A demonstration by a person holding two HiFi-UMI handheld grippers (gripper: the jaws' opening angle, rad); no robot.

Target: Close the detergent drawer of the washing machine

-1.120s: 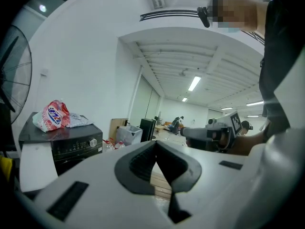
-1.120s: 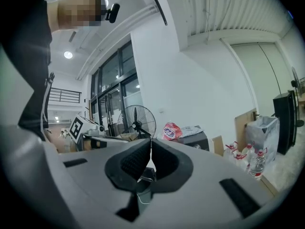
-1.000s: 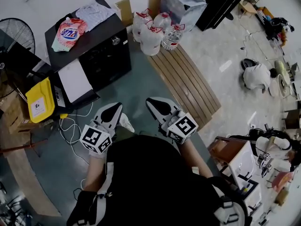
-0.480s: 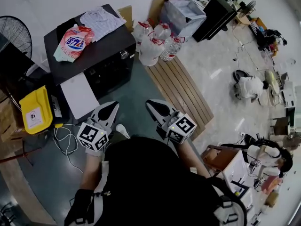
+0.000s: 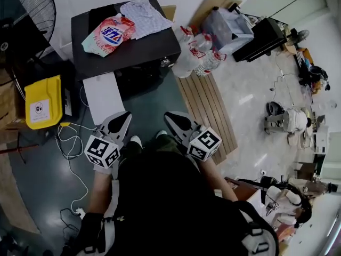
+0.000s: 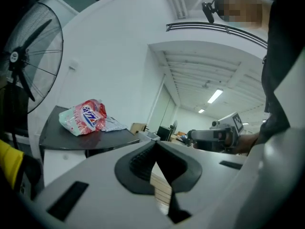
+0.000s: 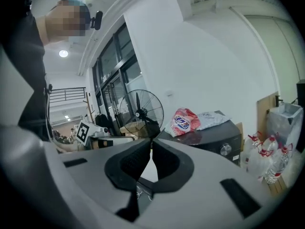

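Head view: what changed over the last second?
The person has shifted and turned: the black washing machine, the detergent bag on top and the water bottles slid rightward in frame; the fan shows more fully. Nothing grasped or released. Left gripper and right gripper stay side by side ahead, jaws shut, empty.
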